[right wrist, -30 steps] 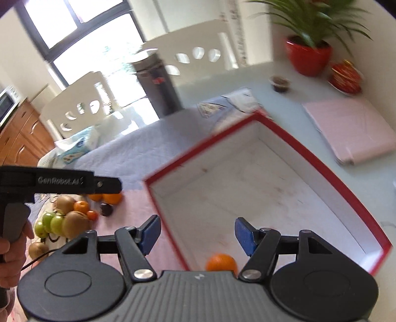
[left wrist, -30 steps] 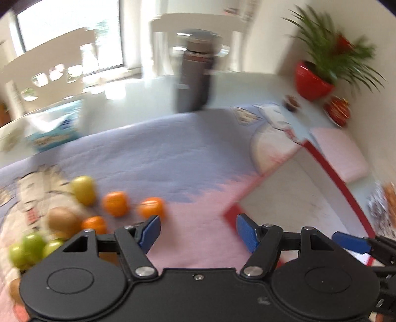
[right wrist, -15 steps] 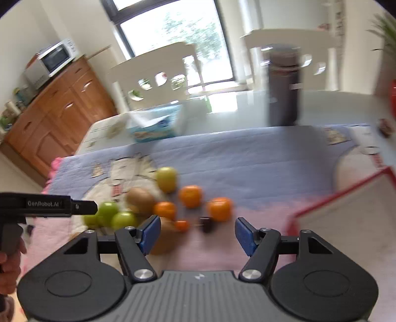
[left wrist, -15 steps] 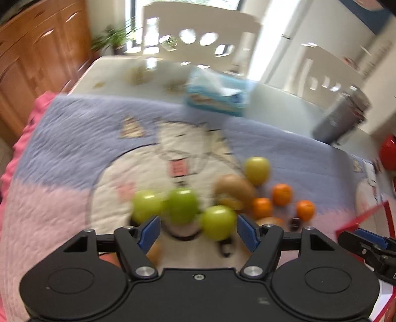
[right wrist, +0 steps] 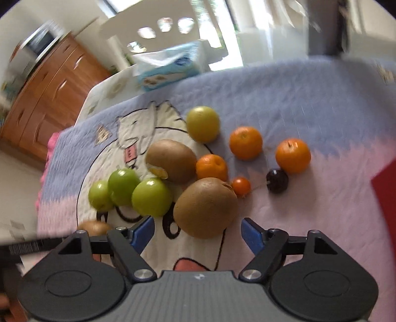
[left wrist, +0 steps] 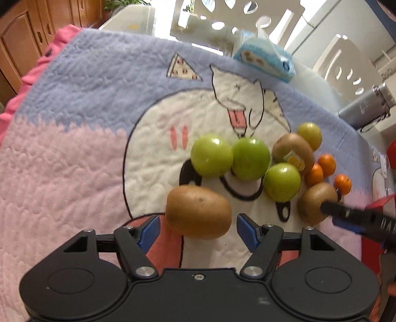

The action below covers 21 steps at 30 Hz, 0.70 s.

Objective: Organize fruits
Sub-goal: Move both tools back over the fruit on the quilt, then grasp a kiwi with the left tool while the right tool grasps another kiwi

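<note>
Fruit lies in a cluster on a cartoon blanket [left wrist: 74,153]. My left gripper [left wrist: 198,231] is open with a brown kiwi [left wrist: 198,213] between its blue fingertips. Beyond it lie three green apples [left wrist: 250,158], more kiwis [left wrist: 293,148] and small oranges [left wrist: 326,164]. My right gripper [right wrist: 198,234] is open with another kiwi [right wrist: 205,206] between its fingertips. It also shows at the right edge of the left wrist view [left wrist: 356,218]. Oranges [right wrist: 245,142], a yellow-green apple [right wrist: 203,123], a small tomato [right wrist: 241,186] and a dark fruit [right wrist: 277,180] lie beyond.
A blue tissue box [left wrist: 264,59] and a grey flask [left wrist: 363,109] stand behind the blanket. White chairs [left wrist: 237,14] and wooden cabinets [right wrist: 49,99] are further back. The red box edge [right wrist: 386,198] is at the right.
Both grippers have swung left from the red box to the fruit cluster and come down close. Each now has a kiwi between its open fingertips.
</note>
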Tool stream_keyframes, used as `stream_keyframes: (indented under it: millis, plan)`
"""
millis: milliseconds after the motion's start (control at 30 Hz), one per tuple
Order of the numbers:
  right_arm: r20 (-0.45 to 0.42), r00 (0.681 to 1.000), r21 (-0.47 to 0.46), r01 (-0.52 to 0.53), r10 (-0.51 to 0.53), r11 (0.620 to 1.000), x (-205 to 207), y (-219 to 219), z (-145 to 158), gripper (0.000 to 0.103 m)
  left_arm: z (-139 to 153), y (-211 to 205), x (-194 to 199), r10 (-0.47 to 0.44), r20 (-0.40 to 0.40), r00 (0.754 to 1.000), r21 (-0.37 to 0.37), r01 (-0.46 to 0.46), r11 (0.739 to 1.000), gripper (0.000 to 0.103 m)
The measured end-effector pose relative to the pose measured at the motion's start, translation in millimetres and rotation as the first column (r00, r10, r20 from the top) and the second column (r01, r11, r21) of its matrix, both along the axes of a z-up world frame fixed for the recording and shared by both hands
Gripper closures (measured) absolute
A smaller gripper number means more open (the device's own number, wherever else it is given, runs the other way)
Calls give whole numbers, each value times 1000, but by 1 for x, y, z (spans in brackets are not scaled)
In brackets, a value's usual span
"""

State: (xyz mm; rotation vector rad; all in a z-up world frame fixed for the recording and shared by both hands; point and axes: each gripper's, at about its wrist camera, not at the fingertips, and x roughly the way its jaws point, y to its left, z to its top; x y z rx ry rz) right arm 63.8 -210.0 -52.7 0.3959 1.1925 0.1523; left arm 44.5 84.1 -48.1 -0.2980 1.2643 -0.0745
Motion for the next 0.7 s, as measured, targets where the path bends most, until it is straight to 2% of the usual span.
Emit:
stream_keyframes:
  millis: [133, 267, 567, 667, 700]
  plan:
    - [-16, 998, 28, 58, -58, 998, 8, -8, -13, 24, -14, -5, 4, -20, -25, 999, -15, 20, 1000, 21]
    - [-31, 996, 60, 88, -86, 994, 11, -11, -22, 24, -25, -10, 10, -34, -37, 999, 11, 34, 999, 21]
    - [-26, 996, 54, 87, -86, 995, 20, -2, -32, 23, -30, -18, 16, -39, -29, 999, 46, 40, 998, 12]
    - [-17, 997, 53, 79, -78, 995, 21, 2, -32, 24, -29, -22, 16, -40, -11, 999, 68, 41, 997, 13]
    - [-15, 997, 49, 72, -71, 996, 21, 3, -32, 25, -29, -23, 15, -44, -1, 999, 81, 43, 996, 16]
